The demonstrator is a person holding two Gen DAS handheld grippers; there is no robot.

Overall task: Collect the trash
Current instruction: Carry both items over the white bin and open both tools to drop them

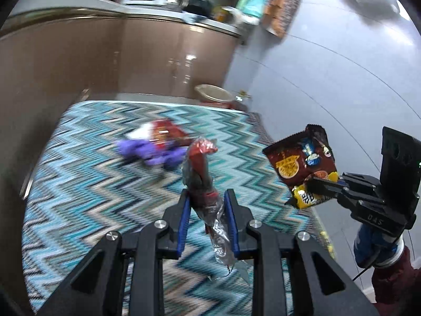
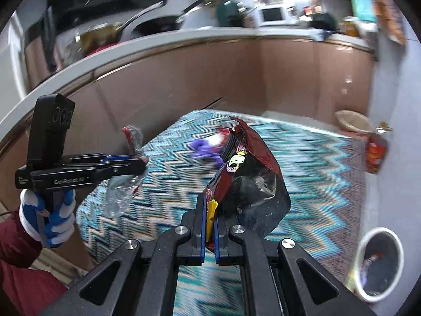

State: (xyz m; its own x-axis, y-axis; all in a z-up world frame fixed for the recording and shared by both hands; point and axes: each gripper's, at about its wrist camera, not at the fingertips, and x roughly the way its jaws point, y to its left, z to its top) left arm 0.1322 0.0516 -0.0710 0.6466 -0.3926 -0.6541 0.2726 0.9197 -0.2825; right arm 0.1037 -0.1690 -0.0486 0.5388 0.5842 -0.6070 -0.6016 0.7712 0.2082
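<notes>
**Two wrappers up, one pile down**

I had two grippers working and each one carried a single piece of trash. My left gripper (image 1: 206,200) was clamped around one crumpled clear-and-red wrapper (image 1: 201,168), which stood up past the fingertips and trailed back between the blue pads (image 1: 185,210). My right gripper (image 2: 209,210) was closed tight on the yellow bottom corner of one dark brown snack bag (image 2: 252,181), whose torn top leaned up and away from me.

From the left tool, the right gripper hung off to my right, just beyond the edge of the zigzag rug (image 1: 92,184). Ahead of both tools, lying on that rug, was one blurred pile of litter (image 1: 155,144), purple and red; I could not count its pieces.

From the right tool, one white bin (image 2: 379,263) stood low to my right, beside the rug, with some scraps already inside. Farther ahead on that side, near the brown cabinet (image 2: 289,73), sat one bowl (image 2: 352,123) and one red packet (image 2: 375,155).
</notes>
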